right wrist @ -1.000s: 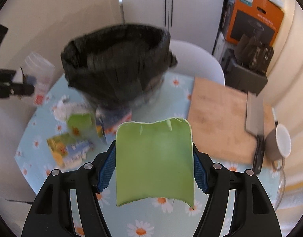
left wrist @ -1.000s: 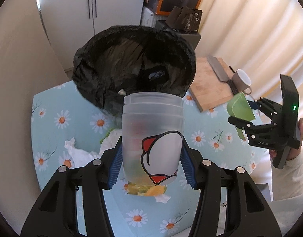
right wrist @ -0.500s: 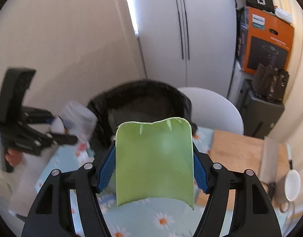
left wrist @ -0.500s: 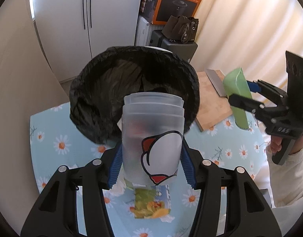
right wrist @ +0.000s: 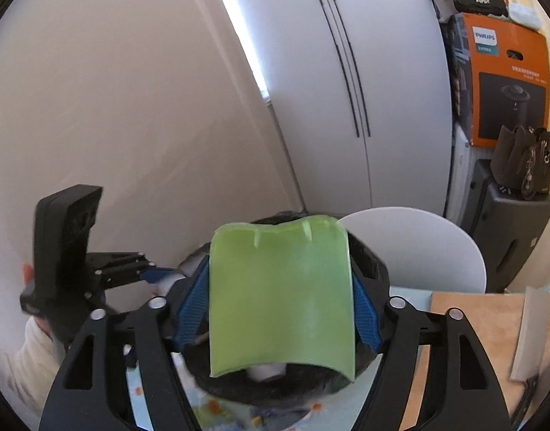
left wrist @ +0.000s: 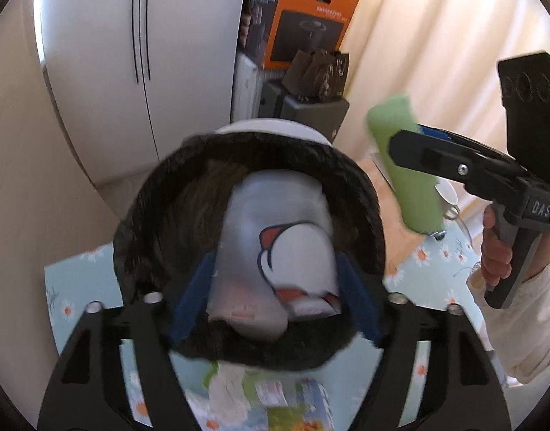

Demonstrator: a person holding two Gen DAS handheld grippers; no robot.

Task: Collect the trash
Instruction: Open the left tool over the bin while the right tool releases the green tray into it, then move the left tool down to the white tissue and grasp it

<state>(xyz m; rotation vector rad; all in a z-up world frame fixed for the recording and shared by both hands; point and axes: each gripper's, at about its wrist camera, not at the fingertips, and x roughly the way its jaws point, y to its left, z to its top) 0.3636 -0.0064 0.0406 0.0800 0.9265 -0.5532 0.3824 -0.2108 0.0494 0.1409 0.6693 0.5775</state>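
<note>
- The left tool has its jaws opening; the frosted plastic cup sits between them, pads clear of its sides, over the black-lined trash bin.
- The right tool is opening too; the green curved piece lies between its blue pads, above the same bin.
- Wrappers lie on the bench below the left tool.

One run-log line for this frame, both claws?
left claw: opening, cup loose between jaws over bin | right claw: opening, green scrap gripped, near bin | phase: dropping trash
</note>
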